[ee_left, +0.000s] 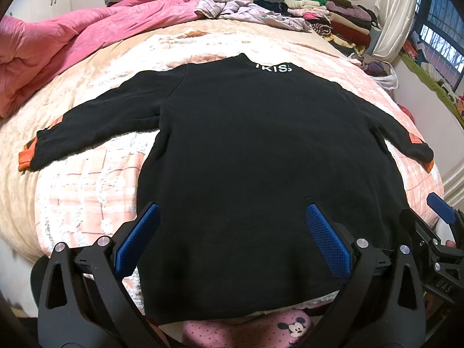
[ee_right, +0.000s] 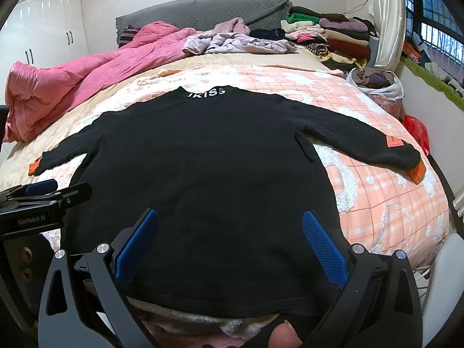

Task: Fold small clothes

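Black fabric fills the middle of both views: a small black sweater (ee_left: 246, 150) is laid flat on the bed (ee_left: 87, 191), neck at the far end, hem at the near edge, both sleeves spread out to left and right. White letters are seen on the collar, and orange cuffs (ee_left: 24, 156) at the sleeve ends; an orange patch is sewn on the right sleeve. A peach checked blanket (ee_right: 385, 203) with white fluffy patches lies under the sweater.

At the far left a pink quilt (ee_left: 72, 37) is heaped, well apart from the sweater. Loose pale lilac clothes (ee_left: 246, 11) are piled at the far middle, in front of a grey headboard (ee_right: 203, 8). A stack of folded clothes (ee_right: 333, 34) is set at the far right. Near it, a white plastic bag (ee_right: 377, 84) is seen holding dark and purple clothes. White cupboards (ee_right: 43, 29) stand at the far left wall, a window (ee_right: 435, 14) at the right.

Nothing is seen lying on the sweater's body.

The left hand-held gripper (ee_left: 232, 237) is held spread wide above the near hem, its blue pads apart with no cloth between them. The right hand-held gripper (ee_right: 229, 240) is likewise spread above the hem, empty. Pink dotted cloth with a cartoon mouse (ee_left: 293, 329) is seen below the near edge.
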A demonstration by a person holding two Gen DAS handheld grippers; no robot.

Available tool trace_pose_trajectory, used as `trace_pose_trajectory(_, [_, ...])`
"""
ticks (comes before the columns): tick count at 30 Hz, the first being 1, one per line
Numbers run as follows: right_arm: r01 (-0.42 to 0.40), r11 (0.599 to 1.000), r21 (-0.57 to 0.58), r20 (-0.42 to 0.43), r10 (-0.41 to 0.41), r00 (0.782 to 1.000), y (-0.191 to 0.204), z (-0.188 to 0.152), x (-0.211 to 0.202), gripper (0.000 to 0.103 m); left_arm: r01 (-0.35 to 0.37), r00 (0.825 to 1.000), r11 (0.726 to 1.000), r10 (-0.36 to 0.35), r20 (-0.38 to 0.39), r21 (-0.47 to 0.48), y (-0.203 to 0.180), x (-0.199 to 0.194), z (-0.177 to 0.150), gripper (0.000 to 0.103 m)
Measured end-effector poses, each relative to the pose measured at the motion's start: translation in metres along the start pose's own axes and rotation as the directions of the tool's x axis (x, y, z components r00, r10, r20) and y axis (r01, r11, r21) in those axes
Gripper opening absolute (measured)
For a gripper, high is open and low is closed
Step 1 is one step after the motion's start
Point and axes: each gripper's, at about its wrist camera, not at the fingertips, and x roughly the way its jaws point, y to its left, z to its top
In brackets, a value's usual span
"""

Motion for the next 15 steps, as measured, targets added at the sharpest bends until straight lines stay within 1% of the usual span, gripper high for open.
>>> trace_pose_trajectory(15, [-0.002,1.000,-0.001,0.002,0.002,1.000,0.0006,0.0001,-0.0005,0.099,-0.002,1.000,1.000,0.002,0.003,0.002,0.0011,0.0004,-0.0007,0.095])
